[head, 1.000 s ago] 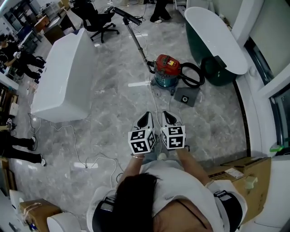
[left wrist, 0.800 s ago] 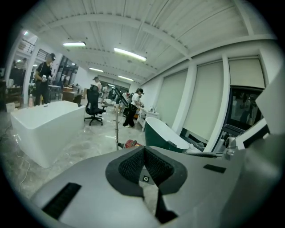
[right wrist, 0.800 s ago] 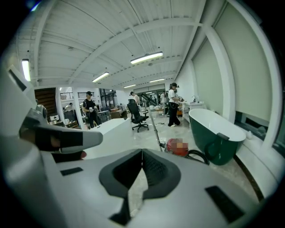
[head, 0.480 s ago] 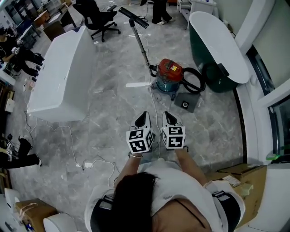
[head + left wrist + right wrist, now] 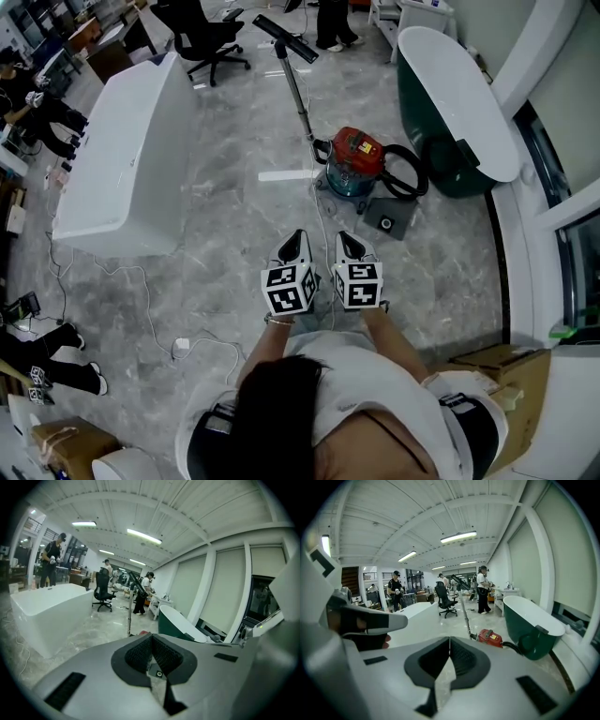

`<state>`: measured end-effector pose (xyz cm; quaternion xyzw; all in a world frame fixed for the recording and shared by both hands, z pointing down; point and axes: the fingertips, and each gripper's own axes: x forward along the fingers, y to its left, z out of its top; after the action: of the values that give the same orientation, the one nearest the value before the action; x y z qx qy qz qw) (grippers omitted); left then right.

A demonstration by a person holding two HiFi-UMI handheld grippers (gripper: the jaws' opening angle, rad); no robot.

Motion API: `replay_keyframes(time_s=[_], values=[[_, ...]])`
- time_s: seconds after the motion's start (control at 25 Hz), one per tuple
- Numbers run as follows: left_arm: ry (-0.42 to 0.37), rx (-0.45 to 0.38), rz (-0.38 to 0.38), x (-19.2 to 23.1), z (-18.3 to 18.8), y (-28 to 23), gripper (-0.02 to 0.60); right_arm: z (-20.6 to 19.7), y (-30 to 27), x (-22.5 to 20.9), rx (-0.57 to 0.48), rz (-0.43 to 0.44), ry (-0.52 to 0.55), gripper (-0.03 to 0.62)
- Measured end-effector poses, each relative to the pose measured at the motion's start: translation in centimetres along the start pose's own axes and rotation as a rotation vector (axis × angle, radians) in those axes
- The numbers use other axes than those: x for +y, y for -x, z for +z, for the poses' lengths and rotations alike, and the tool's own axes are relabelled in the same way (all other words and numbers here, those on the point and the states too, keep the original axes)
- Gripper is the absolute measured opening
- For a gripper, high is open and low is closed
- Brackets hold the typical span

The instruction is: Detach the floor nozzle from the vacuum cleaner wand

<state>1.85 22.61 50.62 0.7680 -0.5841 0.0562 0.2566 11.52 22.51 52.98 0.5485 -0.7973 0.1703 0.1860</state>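
Observation:
The red canister vacuum (image 5: 354, 155) stands on the marble floor ahead. Its metal wand (image 5: 298, 89) leans up and away from it, with the black floor nozzle (image 5: 284, 25) at the raised top end. My left gripper (image 5: 298, 242) and right gripper (image 5: 348, 242) are side by side, both shut and empty, well short of the vacuum. In the left gripper view the wand (image 5: 129, 616) and nozzle (image 5: 136, 583) rise beyond the shut left gripper (image 5: 151, 638). The right gripper view shows the wand (image 5: 465, 613), the canister (image 5: 491, 637) and the shut right gripper (image 5: 449, 643).
A white bathtub (image 5: 122, 159) stands at the left, a dark green one (image 5: 450, 94) at the right behind the black hose (image 5: 405, 169). A grey square box (image 5: 386, 220) lies by the canister. A cable and plug (image 5: 178, 345) trail on the floor. Cardboard boxes (image 5: 506, 370) sit at the right.
The vacuum and tubs have slid lower in the head view as I moved toward them. Both grippers stayed shut, side by side. A person at the left edge shifted.

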Motion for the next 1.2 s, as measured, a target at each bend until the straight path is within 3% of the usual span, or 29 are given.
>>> replay_keyframes(time_s=[0.76, 1.2], values=[[-0.012, 0.012, -0.093, 5.3, 5.0, -6.7, 0.005, 4.3, -8.6, 1.5, 0.02, -0.05, 0.014, 0.015], [-0.059, 0.096, -0.139, 7.8, 4.5, -7.6, 0.005, 5.3, -10.8, 3.7, 0.015, -0.07, 0.024, 0.015]])
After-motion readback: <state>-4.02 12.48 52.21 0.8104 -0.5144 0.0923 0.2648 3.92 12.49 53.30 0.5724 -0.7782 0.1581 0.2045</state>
